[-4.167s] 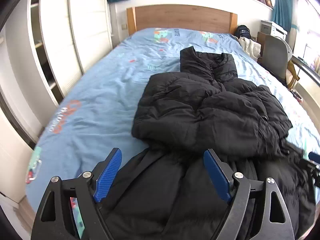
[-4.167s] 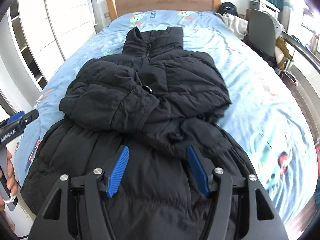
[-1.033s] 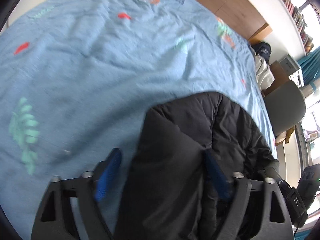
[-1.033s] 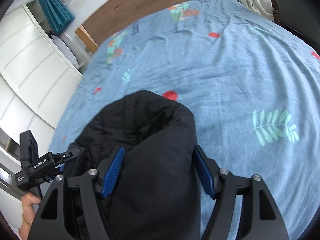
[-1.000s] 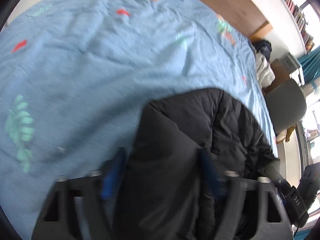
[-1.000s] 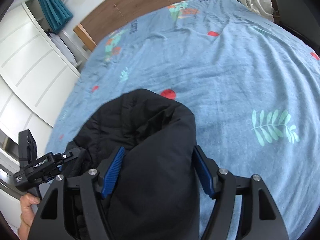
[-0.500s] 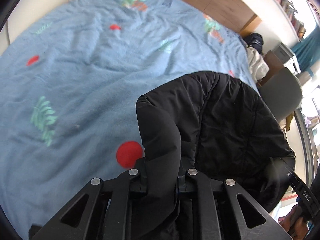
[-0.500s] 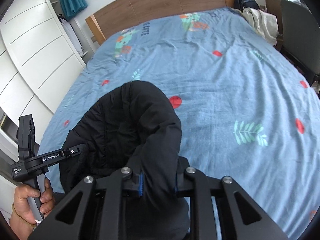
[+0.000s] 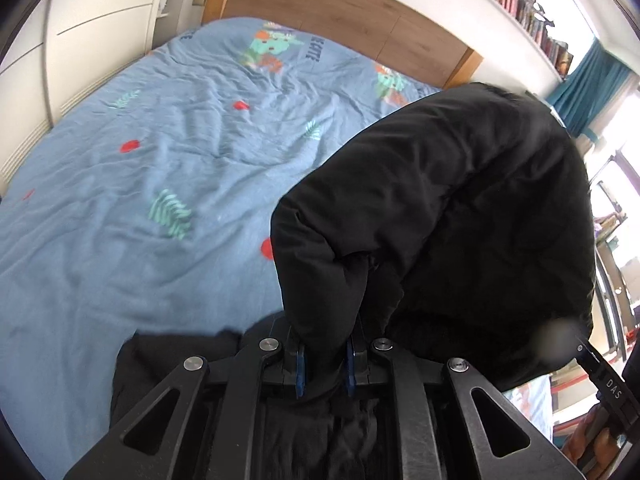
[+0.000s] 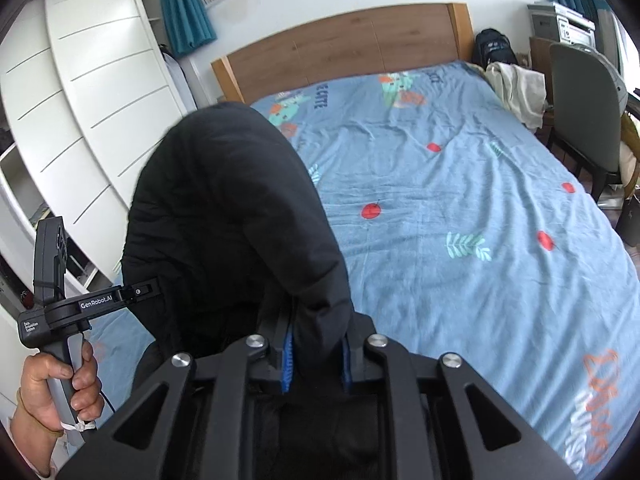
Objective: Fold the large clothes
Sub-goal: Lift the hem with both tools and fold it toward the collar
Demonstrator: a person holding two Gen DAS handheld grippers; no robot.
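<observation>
The left tongs (image 9: 322, 364) are clamped on a fold of the black jacket (image 9: 460, 216), which bulges up from between the blue pads (image 9: 300, 368) and fills the right half of the left view. The right tongs (image 10: 316, 360) are clamped on another fold of the same jacket (image 10: 232, 220); their jaws have just been closing, with the fabric between them. In the right view the jacket stands up as a tall dark hump on the left of the picture, in front of the white wardrobe (image 10: 92, 92).

The jacket hangs between the two tongs, lifted above the near part of the bed (image 10: 460, 220), and some of its dark fabric (image 9: 176, 356) is below the left tongs (whether it touches the sheet there, I cannot tell). The blue sheet with red dots and green leaves is bare from the middle to the far end, where the wooden headboard (image 10: 360, 48) stands.

In the right view the person's left hand (image 10: 52, 388) grips the handle of the left tool at the lower left. In the left view the handle of the right tool (image 9: 604, 380) is at the lower right edge, with a few fingers (image 9: 596, 440) around it.

A grey chair (image 10: 580, 112) stands at the right of the bed, and a pale cloth (image 10: 516, 88) lies near the far right corner.
</observation>
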